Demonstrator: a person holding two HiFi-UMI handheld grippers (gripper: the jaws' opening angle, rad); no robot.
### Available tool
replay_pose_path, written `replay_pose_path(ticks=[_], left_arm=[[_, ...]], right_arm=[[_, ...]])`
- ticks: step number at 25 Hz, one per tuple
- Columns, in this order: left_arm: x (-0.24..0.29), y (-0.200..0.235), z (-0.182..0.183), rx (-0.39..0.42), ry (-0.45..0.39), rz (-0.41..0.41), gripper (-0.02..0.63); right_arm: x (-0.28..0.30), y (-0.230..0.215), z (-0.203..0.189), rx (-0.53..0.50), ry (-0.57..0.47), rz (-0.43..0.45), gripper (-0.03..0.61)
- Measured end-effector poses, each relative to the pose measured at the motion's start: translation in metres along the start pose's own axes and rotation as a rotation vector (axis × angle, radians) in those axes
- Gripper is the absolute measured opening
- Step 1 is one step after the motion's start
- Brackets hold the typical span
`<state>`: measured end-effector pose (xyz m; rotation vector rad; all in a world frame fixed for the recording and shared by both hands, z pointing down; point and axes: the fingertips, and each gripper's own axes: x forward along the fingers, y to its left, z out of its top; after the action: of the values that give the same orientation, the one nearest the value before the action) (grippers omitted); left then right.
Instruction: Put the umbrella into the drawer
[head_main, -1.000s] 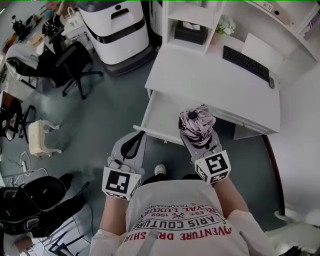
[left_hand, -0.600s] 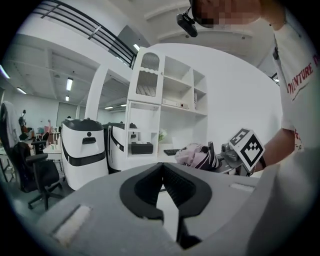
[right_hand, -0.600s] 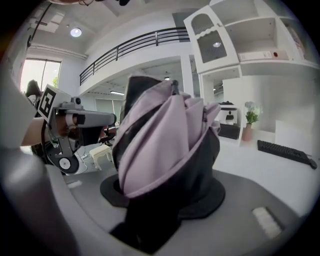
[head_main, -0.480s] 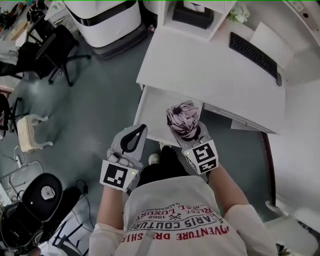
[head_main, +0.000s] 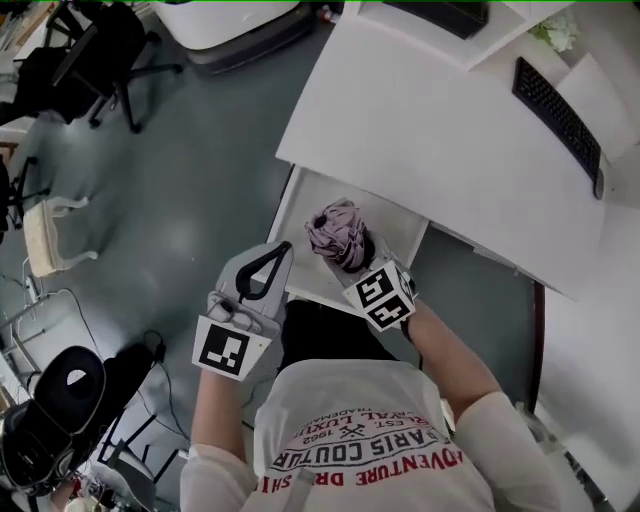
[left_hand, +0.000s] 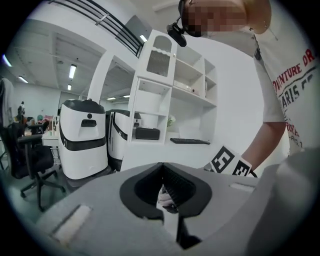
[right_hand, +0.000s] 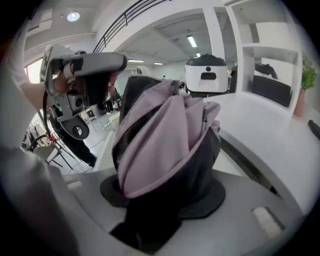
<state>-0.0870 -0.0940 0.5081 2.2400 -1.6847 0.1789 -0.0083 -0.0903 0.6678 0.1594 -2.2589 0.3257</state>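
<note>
A folded mauve and black umbrella (head_main: 335, 233) is clamped in my right gripper (head_main: 352, 258), canopy end pointing away from me. It hangs tilted downward over the open white drawer (head_main: 402, 228) of the desk. In the right gripper view the umbrella (right_hand: 165, 135) fills the space between the jaws, pressed by both. My left gripper (head_main: 281, 250) is shut and empty, just left of the umbrella at the drawer's front left corner. In the left gripper view its jaws (left_hand: 162, 167) meet at the tips, and the right gripper's marker cube (left_hand: 227, 162) shows beyond them.
The white desk (head_main: 430, 130) carries a black keyboard (head_main: 558, 118) at the far right. Shelving stands behind it. A black office chair (head_main: 100, 40) and a white stool (head_main: 45, 235) are on the grey floor to the left. A large white machine (left_hand: 82, 137) stands further back.
Both grippers have come down and forward toward the drawer. The umbrella has tipped from nearly upright to pointing down over the drawer opening, still held.
</note>
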Motion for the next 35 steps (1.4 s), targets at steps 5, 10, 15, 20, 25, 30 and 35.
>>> replay_pose_path(ticks=[5, 10, 15, 20, 25, 30, 35], left_arm=[[0.028, 0.018, -0.017, 0.016, 0.035, -0.058, 0.005], [0.033, 0.033, -0.039, -0.013, 0.051, -0.088, 0.005], [0.038, 0.026, -0.053, -0.018, 0.055, -0.108, 0.005], [0.043, 0.050, -0.062, -0.032, 0.067, -0.119, 0.005], [0.039, 0.057, -0.067, -0.039, 0.067, -0.134, 0.005], [0.036, 0.055, -0.061, -0.024, 0.058, -0.151, 0.005], [0.024, 0.050, -0.042, 0.031, 0.056, -0.175, 0.005]], right_arm=[[0.047, -0.024, -0.030, 0.029, 0.085, 0.024, 0.212], [0.093, -0.029, -0.061, 0.084, 0.179, 0.026, 0.212], [0.108, -0.029, -0.088, 0.122, 0.218, 0.036, 0.212], [0.132, -0.036, -0.089, 0.144, 0.229, 0.010, 0.238], [0.145, -0.035, -0.089, 0.179, 0.209, 0.020, 0.371], [0.131, -0.036, -0.080, 0.180, 0.195, -0.028, 0.425], [0.084, -0.032, -0.024, 0.176, 0.112, -0.088, 0.416]])
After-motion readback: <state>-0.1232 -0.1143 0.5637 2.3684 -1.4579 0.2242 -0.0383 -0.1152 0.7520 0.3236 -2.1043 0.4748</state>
